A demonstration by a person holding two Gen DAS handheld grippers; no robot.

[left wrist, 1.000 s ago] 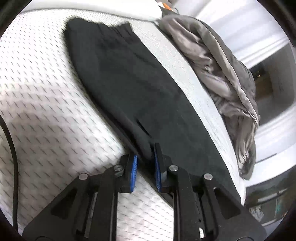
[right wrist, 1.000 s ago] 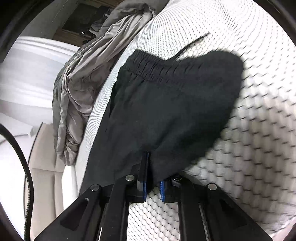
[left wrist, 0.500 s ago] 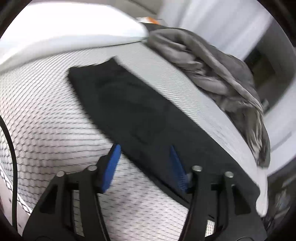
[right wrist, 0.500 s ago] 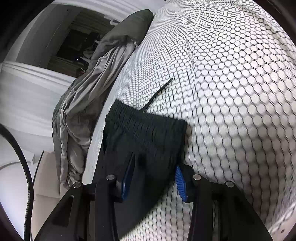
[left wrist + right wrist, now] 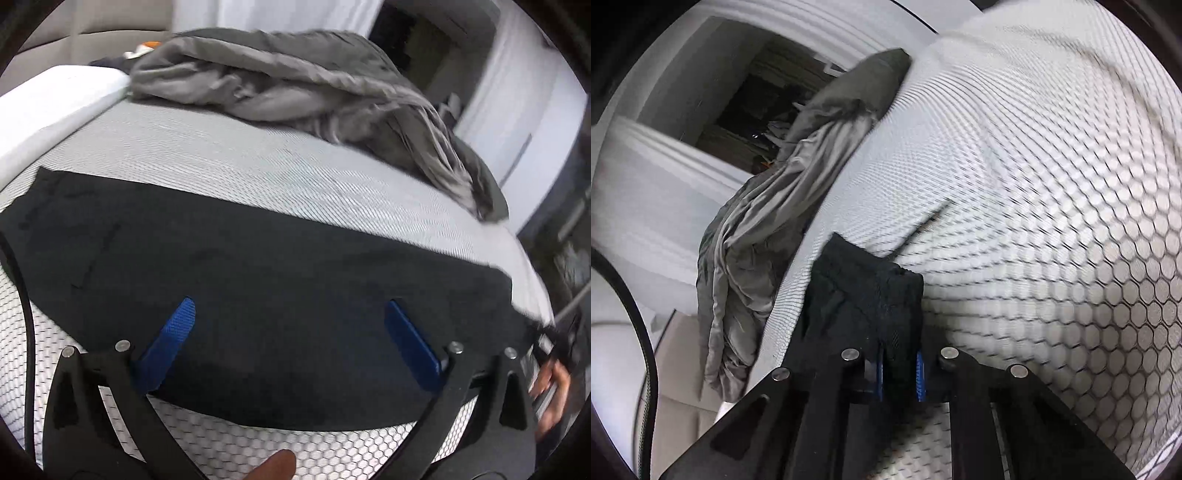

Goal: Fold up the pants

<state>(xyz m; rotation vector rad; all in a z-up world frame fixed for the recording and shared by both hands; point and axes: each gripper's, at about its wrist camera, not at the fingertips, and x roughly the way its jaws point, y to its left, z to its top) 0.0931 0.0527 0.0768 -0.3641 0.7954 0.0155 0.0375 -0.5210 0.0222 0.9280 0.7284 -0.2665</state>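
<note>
1. The pants (image 5: 258,266), black, lie flat as a long band across the near part of the bed (image 5: 229,162), already halved lengthwise, it seems; a grey blanket (image 5: 314,92) is heaped at the far edge.
2. The left tongs (image 5: 290,325) are opening wide above the cloth, gripping nothing.
3. The right tongs (image 5: 900,369) are pinched on the waistband end (image 5: 871,280).
4. Judged step: setting up the crosswise fold. Next, the left tongs need a fresh hold beside the right, so both can carry 1 end over.
</note>
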